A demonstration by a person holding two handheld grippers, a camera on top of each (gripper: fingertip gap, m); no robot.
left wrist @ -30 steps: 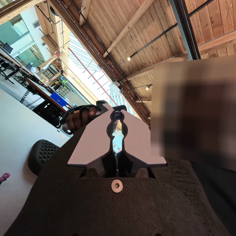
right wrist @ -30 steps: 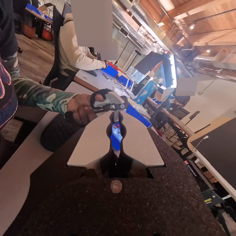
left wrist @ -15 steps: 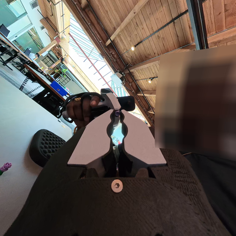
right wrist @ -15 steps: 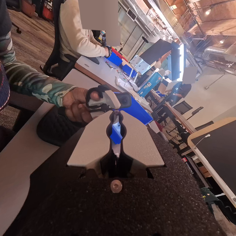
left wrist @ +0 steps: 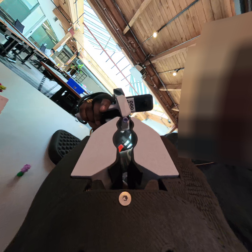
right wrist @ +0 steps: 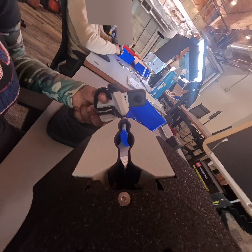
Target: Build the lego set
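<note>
Purple piece: a small purple lego piece [left wrist: 125, 119] sits at the very tips of the left gripper [left wrist: 125, 120], held up in the air above the table; in the right wrist view it shows as a small dark bit [right wrist: 124, 120] at the tips there.
Left gripper: its two grey fingers [left wrist: 100, 148] are drawn close, tips pinched on the purple piece, with a narrow wavy gap behind the tips.
Right gripper: its tips [right wrist: 124, 121] are also nearly together and meet the same piece from the other side; whether they clamp it or only touch it I cannot tell.
How the grippers stand: they face each other, tip to tip, each seen head-on in the other's camera.
Hands: one hand [left wrist: 94, 110] grips the handle of the far gripper in the left wrist view; a hand [right wrist: 87, 106] with a green patterned sleeve [right wrist: 45, 83] grips the far one in the right wrist view.
Table: a pale table [left wrist: 27, 122] lies below and to the side.
Loose flower: a small purple and green lego flower [left wrist: 24, 169] lies on the table, well apart from the grippers.
Black pad: a dimpled black rest [left wrist: 61, 143] sits on the table just beside the left gripper's body.
Blue bin: a blue bin [right wrist: 147, 117] stands behind the tips in the right wrist view.
Other person: someone in a cream top [right wrist: 87, 34] sits at the next table.
</note>
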